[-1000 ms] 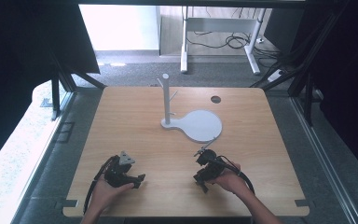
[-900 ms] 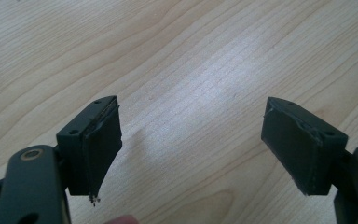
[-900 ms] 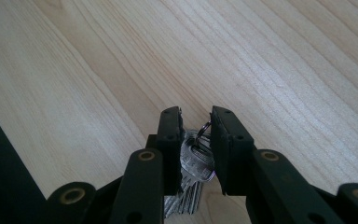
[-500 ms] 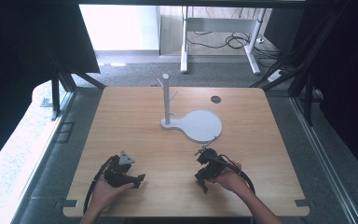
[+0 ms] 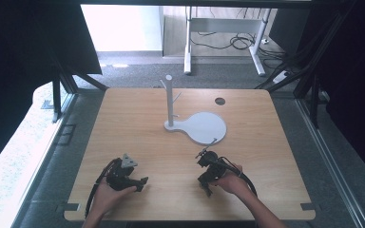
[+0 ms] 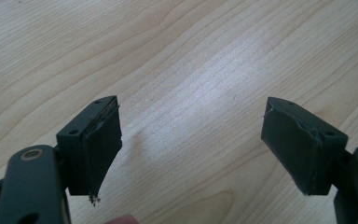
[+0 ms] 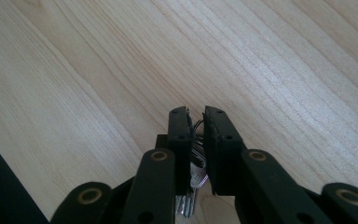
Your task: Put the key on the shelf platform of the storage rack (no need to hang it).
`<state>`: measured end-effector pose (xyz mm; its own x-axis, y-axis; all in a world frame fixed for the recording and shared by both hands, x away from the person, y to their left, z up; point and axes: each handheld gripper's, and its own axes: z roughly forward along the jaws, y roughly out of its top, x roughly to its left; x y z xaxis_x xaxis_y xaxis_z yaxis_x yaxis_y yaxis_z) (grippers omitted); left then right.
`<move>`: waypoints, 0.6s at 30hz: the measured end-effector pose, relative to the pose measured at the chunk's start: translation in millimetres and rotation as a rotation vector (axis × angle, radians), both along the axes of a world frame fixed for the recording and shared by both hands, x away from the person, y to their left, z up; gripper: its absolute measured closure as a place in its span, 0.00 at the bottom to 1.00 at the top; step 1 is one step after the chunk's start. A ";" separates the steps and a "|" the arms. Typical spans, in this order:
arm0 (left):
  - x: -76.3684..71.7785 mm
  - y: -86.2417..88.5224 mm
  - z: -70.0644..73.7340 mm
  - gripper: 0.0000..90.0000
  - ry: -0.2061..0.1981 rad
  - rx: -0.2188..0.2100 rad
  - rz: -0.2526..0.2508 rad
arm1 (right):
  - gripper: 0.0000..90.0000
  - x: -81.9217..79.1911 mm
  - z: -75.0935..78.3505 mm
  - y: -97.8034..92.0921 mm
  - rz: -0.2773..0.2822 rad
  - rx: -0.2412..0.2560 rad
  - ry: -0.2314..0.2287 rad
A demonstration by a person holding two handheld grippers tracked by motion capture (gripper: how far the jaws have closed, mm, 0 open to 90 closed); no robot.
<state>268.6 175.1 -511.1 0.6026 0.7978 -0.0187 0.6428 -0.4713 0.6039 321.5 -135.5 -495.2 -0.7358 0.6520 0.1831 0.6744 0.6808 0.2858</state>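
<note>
At the table's (image 5: 138, 118) near edge, the right claw (image 7: 195, 122) clamps a bunch of keys (image 7: 192, 179). The pegged stand (image 5: 169, 102) lies ahead and slightly left of it. The left claw (image 6: 191, 149) rests wide, empty.

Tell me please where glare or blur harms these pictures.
High view: daylight overexposes the floor at left, and the white stand looks soft. Left gripper view: a pale sheen lies on the table between the open jaws. Right gripper view: the keys between the shut jaws are dim and blurred.
</note>
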 end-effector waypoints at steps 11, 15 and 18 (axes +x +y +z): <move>0.0 0.1 0.2 0.23 -0.002 0.000 0.000 | 0.94 1.9 0.9 2.6 -0.007 -0.018 0.013; 0.1 0.5 0.2 0.23 -0.002 -0.003 0.003 | 0.93 3.4 0.9 4.3 -0.008 -0.023 0.012; 0.3 0.8 0.5 0.23 -0.004 -0.001 0.001 | 0.93 4.0 1.2 6.5 -0.007 -0.029 0.012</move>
<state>268.9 175.9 -510.6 0.6016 0.7986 -0.0171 0.6407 -0.4697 0.6073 325.6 -129.0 -494.0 -0.7290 0.6625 0.1724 0.6825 0.6840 0.2576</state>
